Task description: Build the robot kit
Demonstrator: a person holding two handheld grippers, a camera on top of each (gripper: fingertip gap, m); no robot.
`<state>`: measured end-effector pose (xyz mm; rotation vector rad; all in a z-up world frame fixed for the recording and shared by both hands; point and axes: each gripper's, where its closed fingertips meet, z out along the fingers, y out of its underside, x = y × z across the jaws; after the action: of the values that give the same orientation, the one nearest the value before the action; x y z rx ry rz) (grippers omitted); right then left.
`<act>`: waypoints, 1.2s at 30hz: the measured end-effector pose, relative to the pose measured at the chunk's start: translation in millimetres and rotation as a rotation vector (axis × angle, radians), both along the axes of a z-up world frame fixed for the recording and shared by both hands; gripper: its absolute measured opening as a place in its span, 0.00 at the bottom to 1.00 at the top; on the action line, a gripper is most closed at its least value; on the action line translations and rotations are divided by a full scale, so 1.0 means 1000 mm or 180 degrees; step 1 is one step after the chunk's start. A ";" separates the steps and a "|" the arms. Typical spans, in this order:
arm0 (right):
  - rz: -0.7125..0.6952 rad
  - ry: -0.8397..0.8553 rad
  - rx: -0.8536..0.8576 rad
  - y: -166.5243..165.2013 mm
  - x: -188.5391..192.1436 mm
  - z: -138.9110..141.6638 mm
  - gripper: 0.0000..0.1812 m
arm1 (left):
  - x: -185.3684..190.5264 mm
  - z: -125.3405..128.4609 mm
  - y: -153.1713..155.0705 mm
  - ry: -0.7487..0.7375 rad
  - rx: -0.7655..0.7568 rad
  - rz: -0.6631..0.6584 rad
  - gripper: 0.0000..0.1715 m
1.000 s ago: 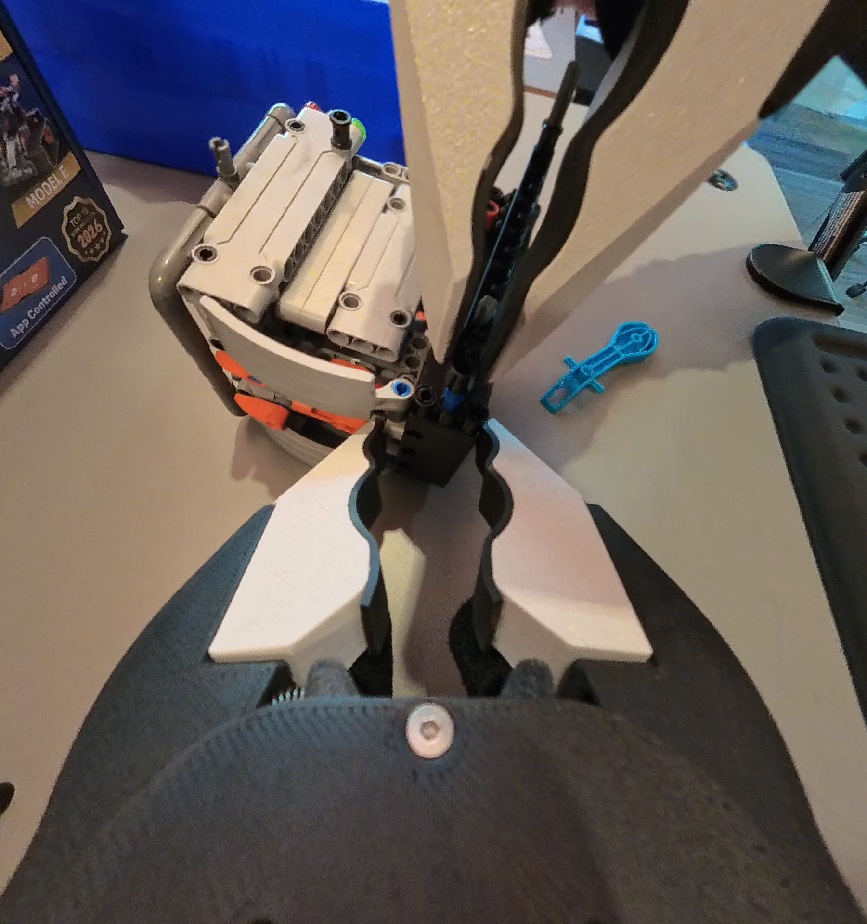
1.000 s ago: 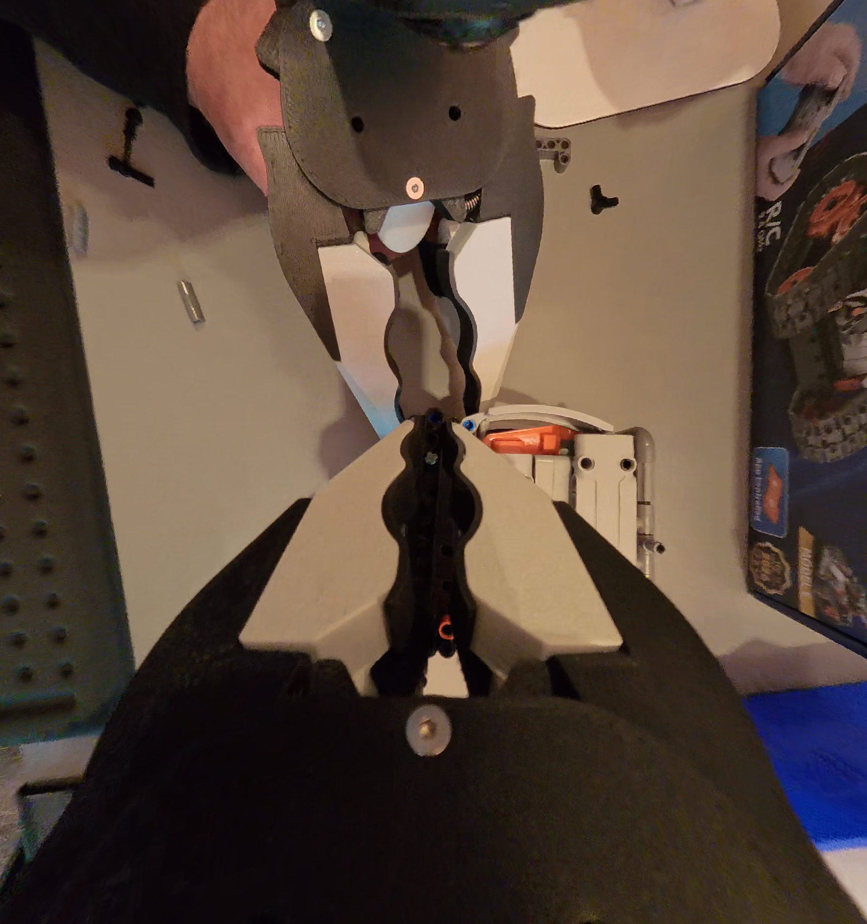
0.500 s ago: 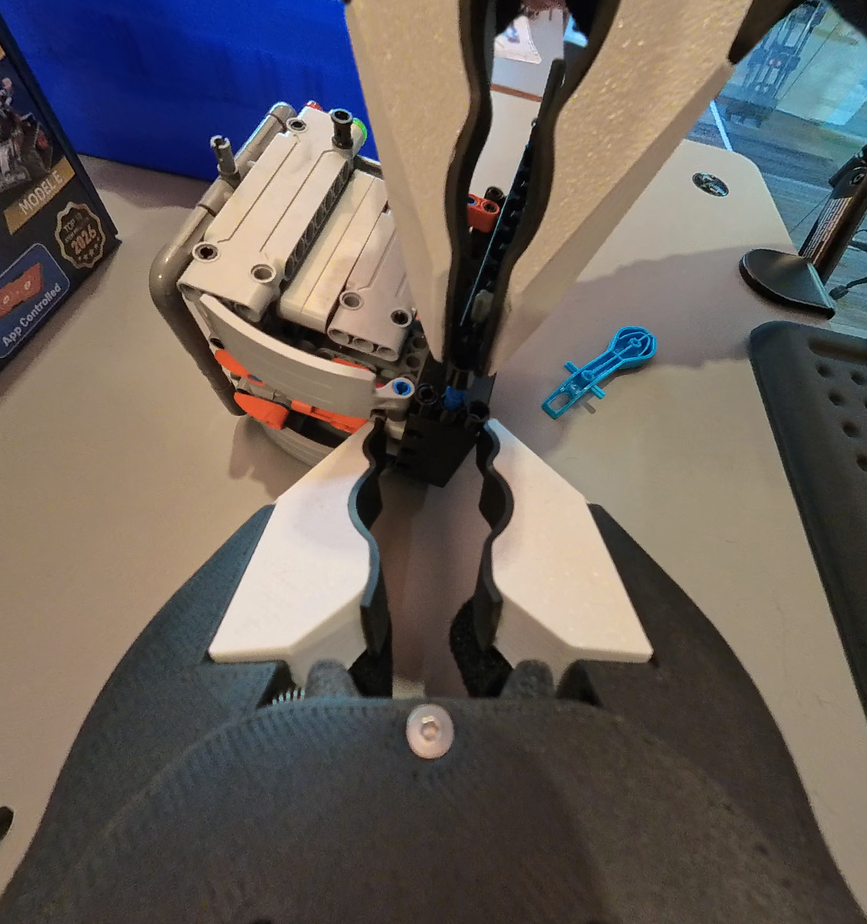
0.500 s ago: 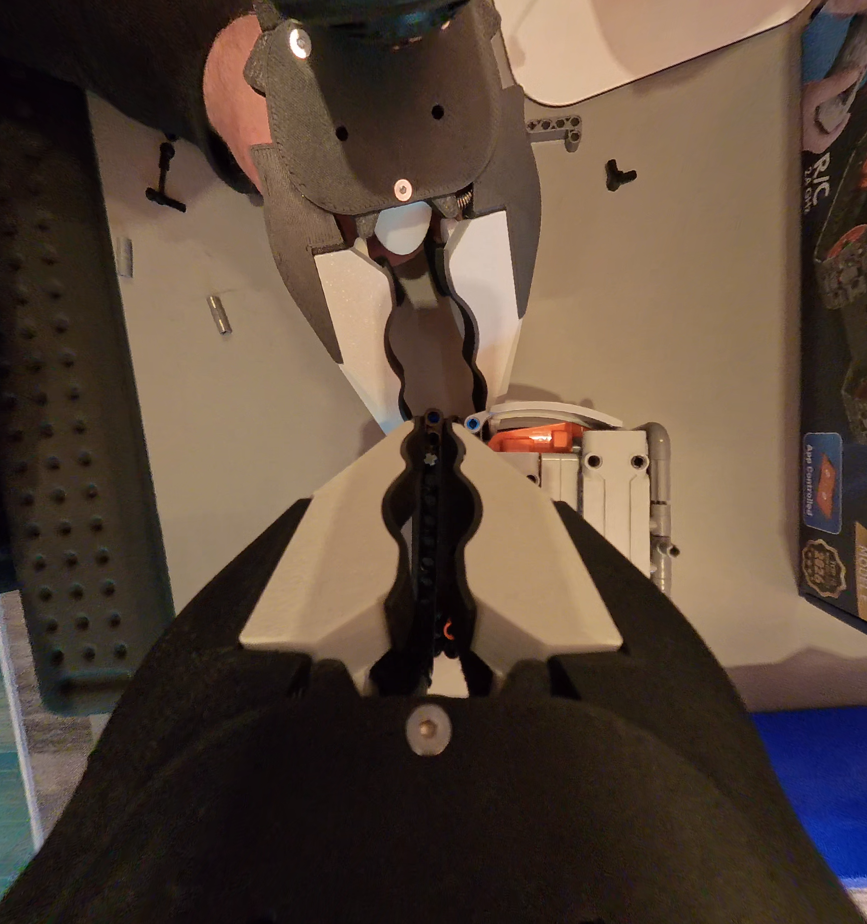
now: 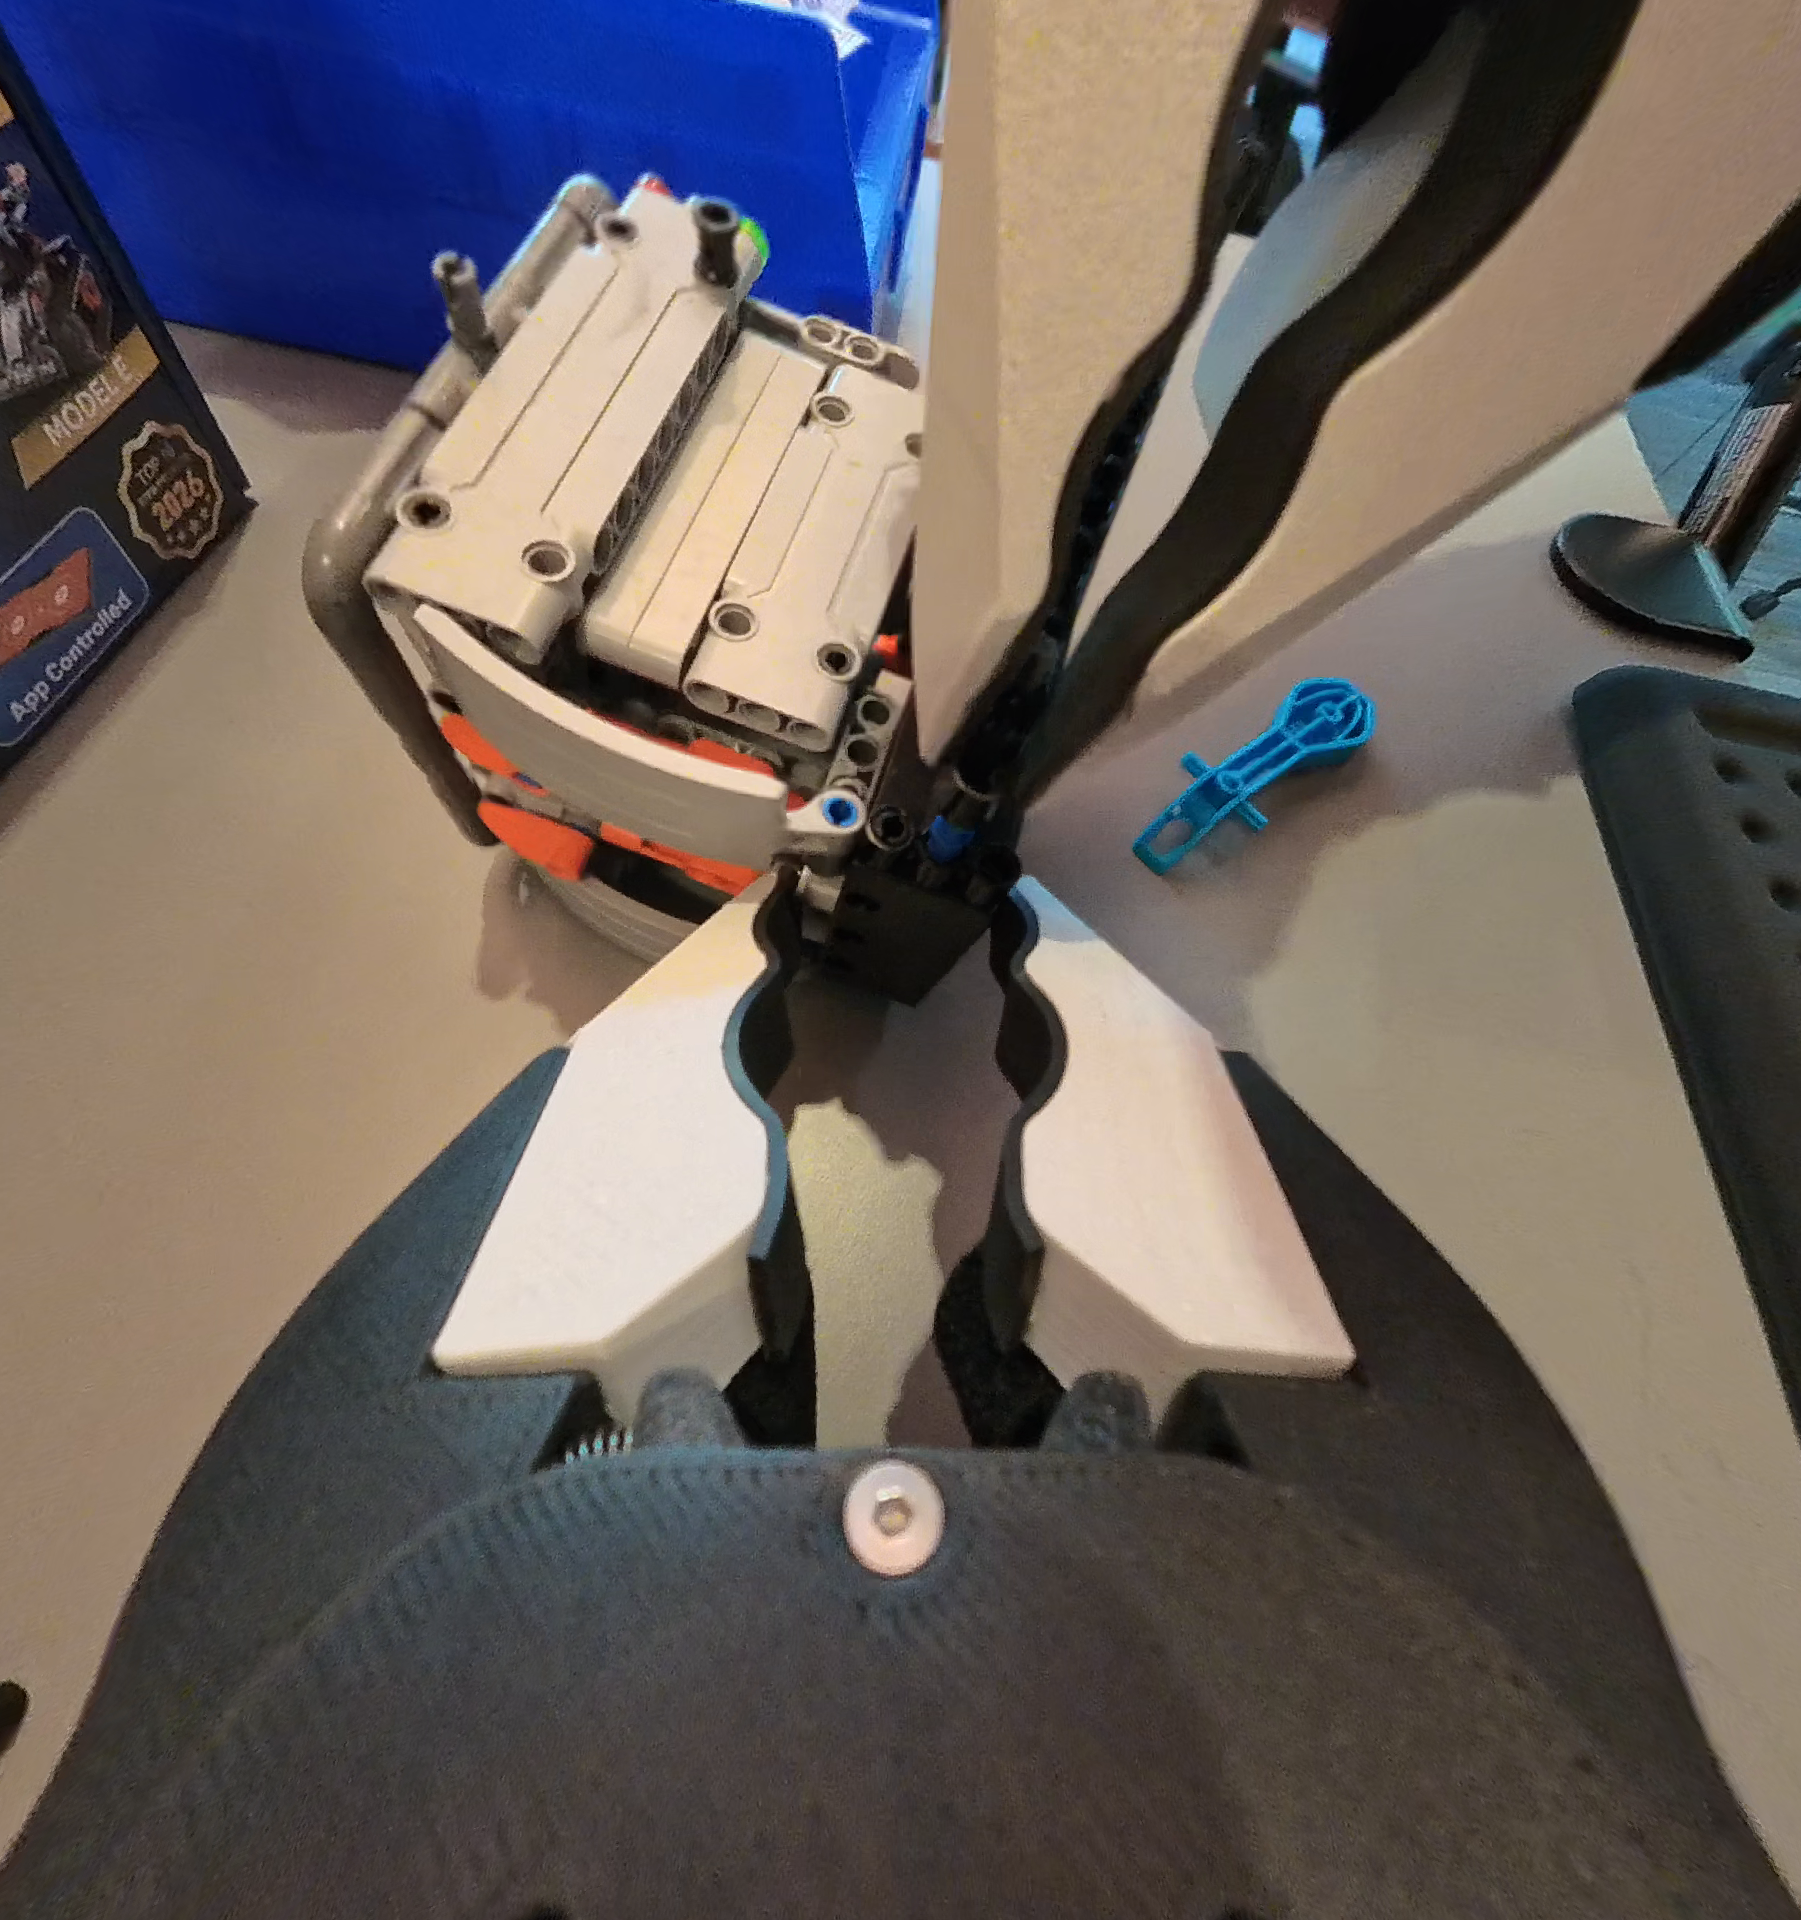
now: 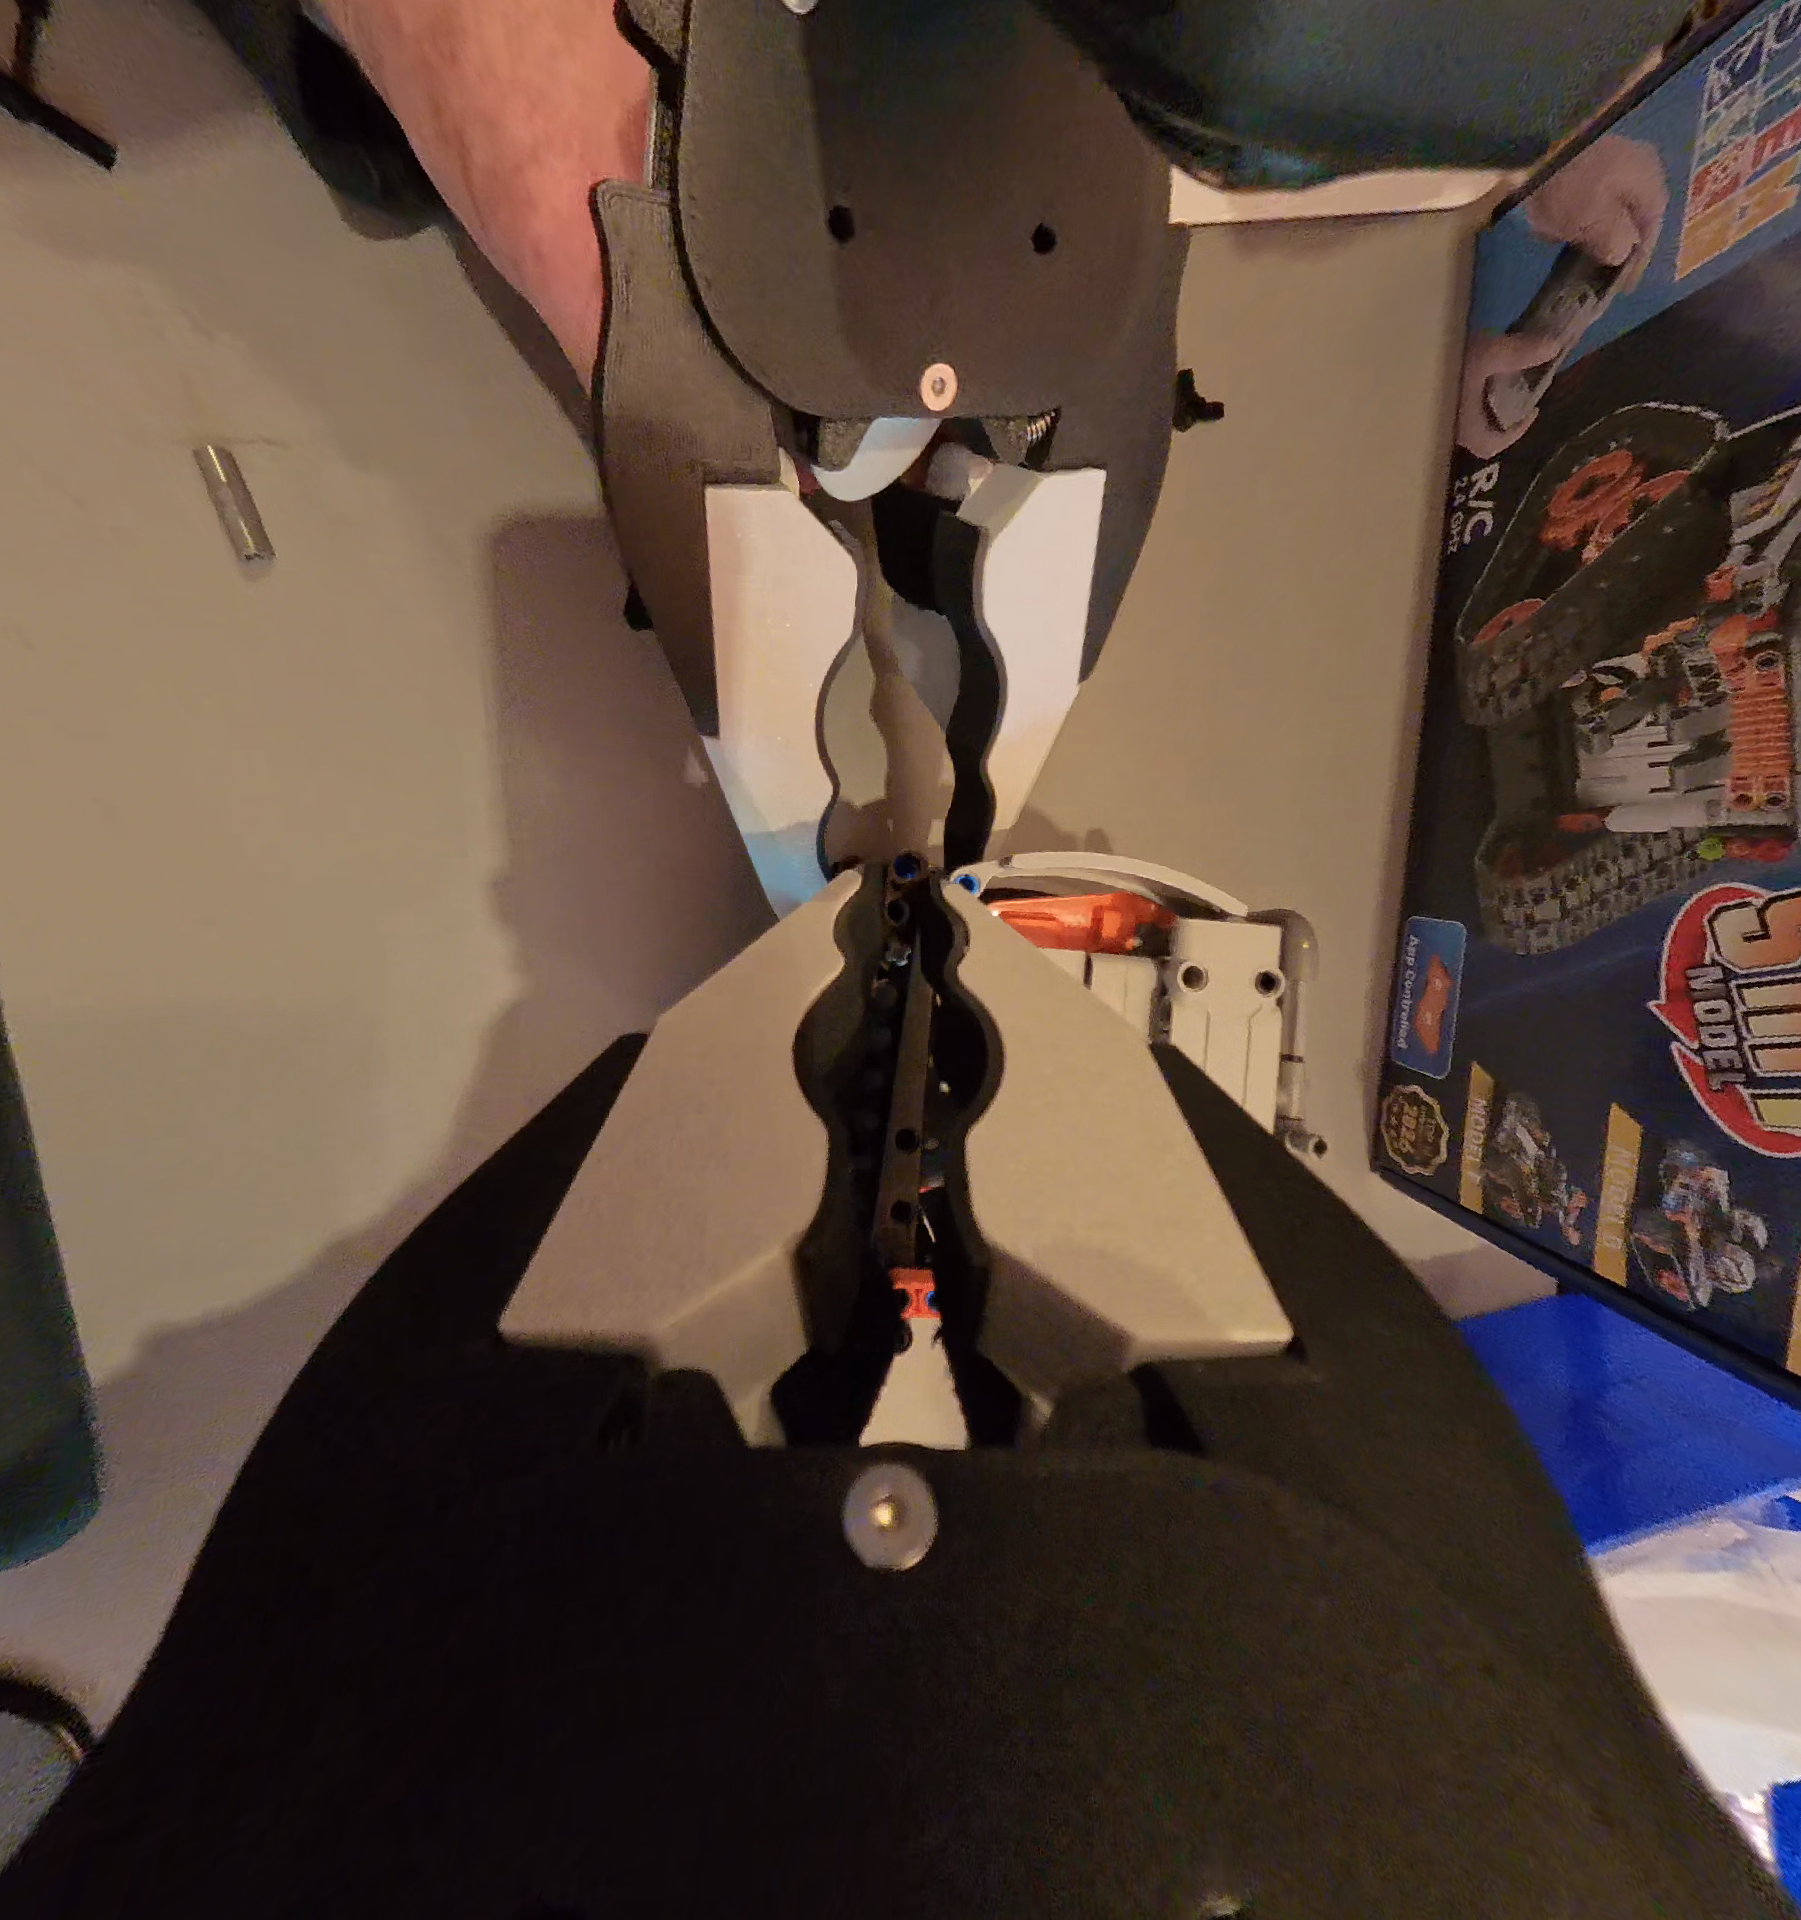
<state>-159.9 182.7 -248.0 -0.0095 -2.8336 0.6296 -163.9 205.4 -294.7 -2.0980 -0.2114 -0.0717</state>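
A grey, white and orange brick model (image 5: pixel 667 540) stands on the table. My left gripper (image 5: pixel 891 914) is shut on the black block (image 5: pixel 906 935) at the model's near right corner. My right gripper (image 6: pixel 904 894) is shut on a long black holed beam (image 6: pixel 901 1122) with a small orange piece at its rear end. It comes down from above in the left wrist view (image 5: pixel 989 758), and the beam's tip meets the top of the black block. The model also shows in the right wrist view (image 6: pixel 1208 997), with the left gripper (image 6: pixel 901 821) and a hand (image 6: pixel 501 177) behind it.
A printed toy box (image 5: pixel 44 468) stands left of the model and shows in the right wrist view (image 6: pixel 1654 727). A blue sheet (image 5: pixel 460 135) lies behind it. A blue plastic tool (image 5: pixel 1260 769), a dark perforated pad (image 5: pixel 1758 935), a stand base (image 5: pixel 1644 582) and a metal pin (image 6: pixel 234 504) lie nearby. The gap from one gripper's tips to the other's is roughly 5 cm. Between my left fingertips and the metal pin (image 6: pixel 234 504) there is roughly 15 cm.
My right gripper has swung and come lower and closer with the black beam, the beam's tip staying at the black block. The left gripper and the model have stayed in place.
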 end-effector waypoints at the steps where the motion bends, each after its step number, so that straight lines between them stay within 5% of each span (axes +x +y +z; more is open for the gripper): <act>1: 0.0015 0.0040 0.0036 0.000 0.000 -0.001 0.02 | -0.001 -0.001 0.000 0.0055 -0.0035 0.0018 0.20; 15: 0.0217 0.0479 0.0502 0.001 -0.006 -0.001 0.02 | -0.007 0.000 0.002 0.0063 -0.0042 0.0018 0.20; 36: -0.0198 -0.0081 0.0013 0.004 -0.007 -0.003 0.03 | -0.004 0.001 0.009 0.0061 -0.0032 -0.0021 0.20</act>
<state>-166.6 186.5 -251.2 -0.1053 -2.8467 0.6144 -168.0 214.6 -293.7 -2.1087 -0.1937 -0.0544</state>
